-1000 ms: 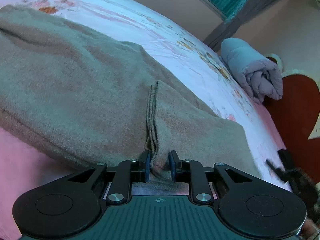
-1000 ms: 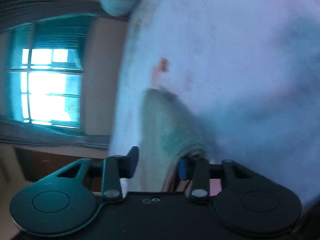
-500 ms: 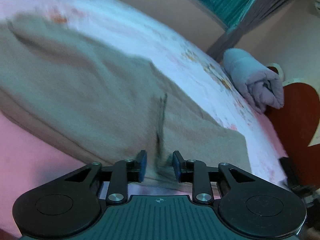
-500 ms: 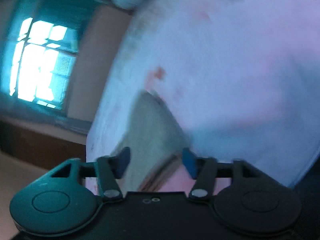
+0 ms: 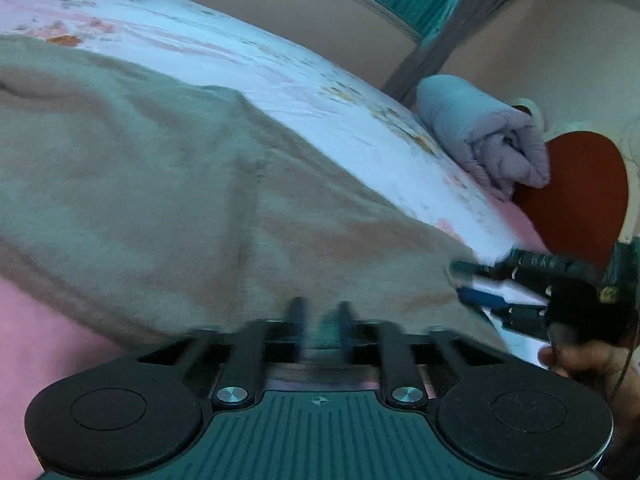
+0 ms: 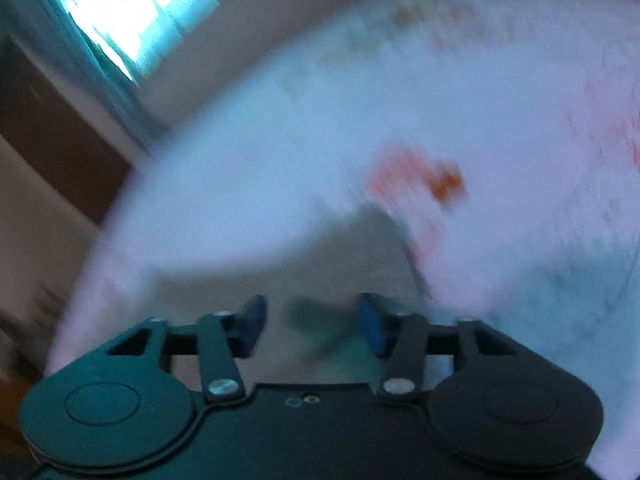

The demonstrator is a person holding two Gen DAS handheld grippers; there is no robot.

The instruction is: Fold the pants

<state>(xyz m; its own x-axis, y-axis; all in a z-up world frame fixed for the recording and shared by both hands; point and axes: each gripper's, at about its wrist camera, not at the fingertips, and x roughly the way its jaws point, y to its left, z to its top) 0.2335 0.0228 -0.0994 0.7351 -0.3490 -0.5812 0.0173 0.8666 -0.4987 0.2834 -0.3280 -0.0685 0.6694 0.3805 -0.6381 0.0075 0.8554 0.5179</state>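
Beige pants (image 5: 168, 184) lie spread across a bed with a white and pink floral sheet (image 5: 280, 76). My left gripper (image 5: 322, 316) is at the near edge of the pants, its fingers a small gap apart with cloth between them; the view is blurred. My right gripper (image 6: 310, 322) is open over a beige corner of the pants (image 6: 320, 256), which lies flat on the sheet. It also shows at the right of the left wrist view (image 5: 520, 292), at the pants' right edge, held by a hand.
A rolled grey-lilac quilt (image 5: 484, 136) lies at the far end of the bed by a red heart-shaped headboard (image 5: 580, 196). A bright window (image 6: 132, 12) and wall stand beyond the bed's far side. Pink sheet (image 5: 44, 340) covers the near left.
My left gripper has opened slightly and let go of the pants' edge fold, which now lies flatter. My right gripper has opened wider, swung round over the pants' corner and come closer to the left one.
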